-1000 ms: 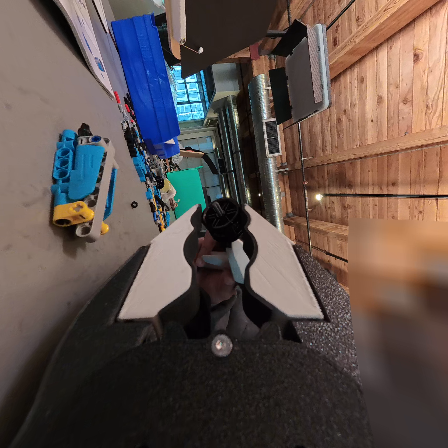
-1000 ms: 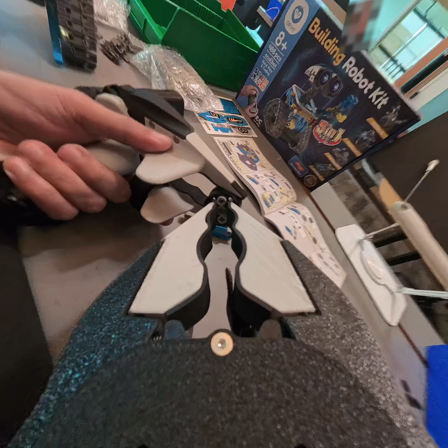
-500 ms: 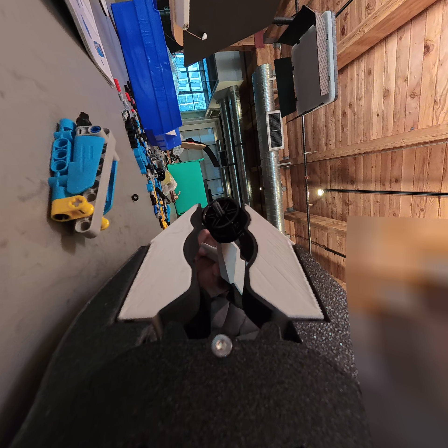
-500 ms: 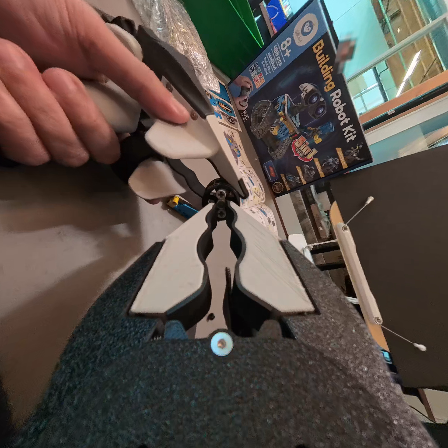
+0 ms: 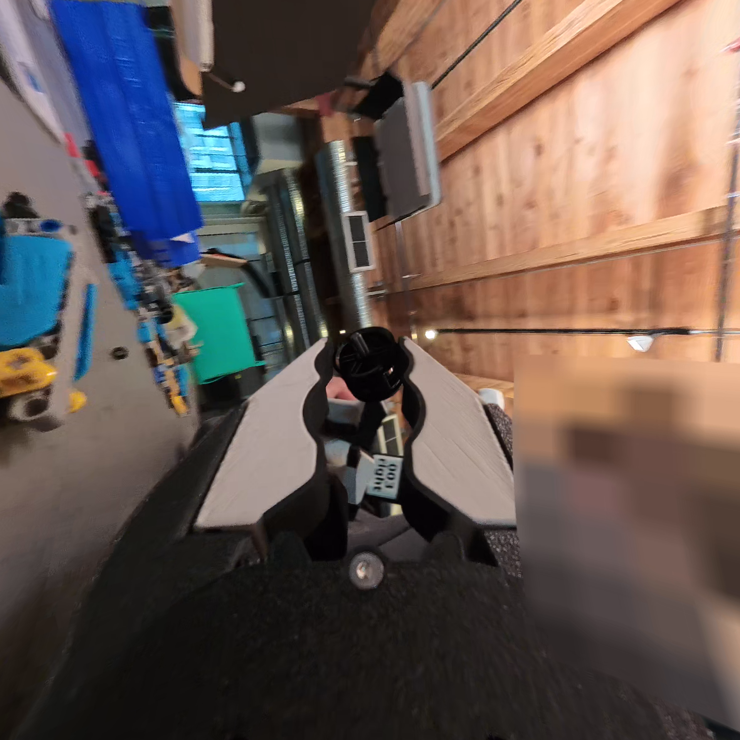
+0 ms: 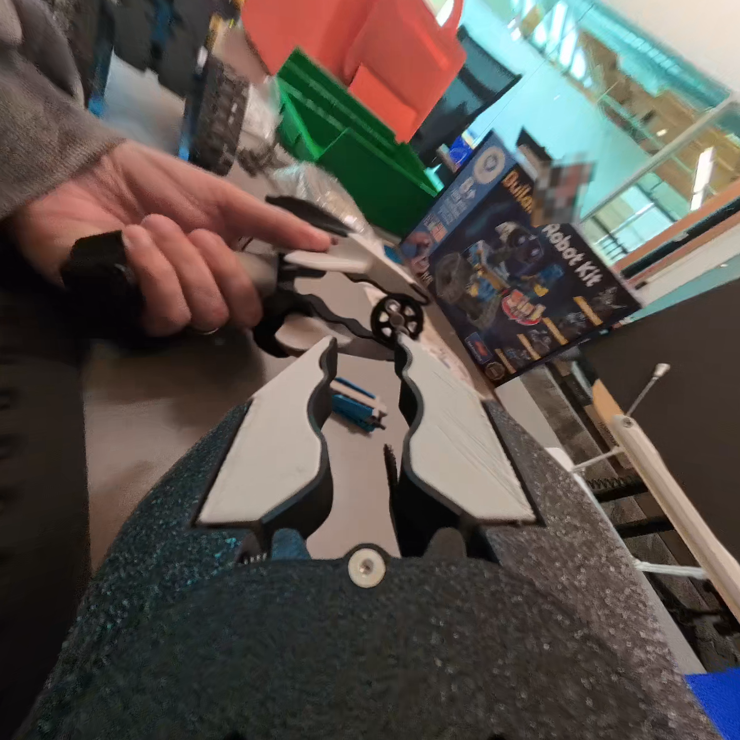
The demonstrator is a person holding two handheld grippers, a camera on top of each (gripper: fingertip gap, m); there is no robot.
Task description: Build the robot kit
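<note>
My left gripper (image 5: 366,347) is shut on a small black spoked wheel (image 5: 369,369), held in the air above the grey table (image 5: 80,460). In the right wrist view a hand (image 6: 160,248) holds that gripper, and the wheel (image 6: 383,323) has a grey pin (image 6: 397,319) in its hub. My right gripper (image 6: 366,349) is open and empty, its tips just below the wheel. A small blue and white part (image 6: 356,404) lies on the table, seen between my right fingers (image 6: 280,440).
A blue, grey and yellow brick assembly (image 5: 28,304) lies on the table at the left, with loose parts (image 5: 160,320), a blue bin (image 5: 128,132) and a green bin (image 5: 216,332) beyond. The right wrist view shows a kit box (image 6: 520,288), green bin (image 6: 352,148) and orange bin (image 6: 360,60). The grippers' ends are close to 4 cm from one another.
My right gripper was shut on the pin at the wheel's hub; it has opened and drawn back, leaving the pin in the wheel. The left gripper has shifted, still holding the wheel.
</note>
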